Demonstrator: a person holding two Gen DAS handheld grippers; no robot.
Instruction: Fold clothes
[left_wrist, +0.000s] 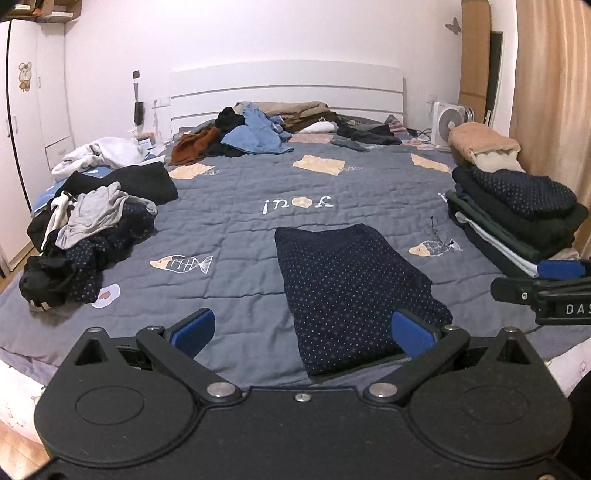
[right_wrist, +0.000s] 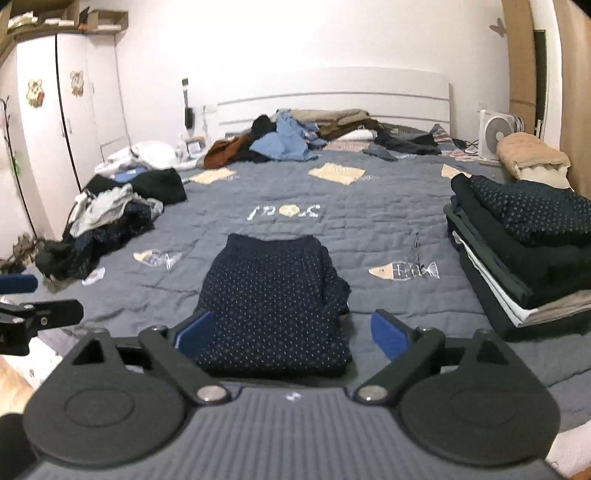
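A folded navy dotted garment lies flat, roughly rectangular, on the near middle of the quilted grey bed. The left tool and right tool hover released, blue pads spread wide. A neat folded stack sits right; a crumpled heap sits left.

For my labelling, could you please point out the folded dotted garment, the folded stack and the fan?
Dotted garment (right_wrist: 273, 306): right wrist view, centre.
Folded stack (left_wrist: 517, 218): left wrist view, side.
Fan (left_wrist: 451, 123): left wrist view, grille.

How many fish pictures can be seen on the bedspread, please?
2: one fish left of the folded dotted garment, toward the loose clothes pile; the other fish to its right, beside the folded stack. Clothes may hide more.
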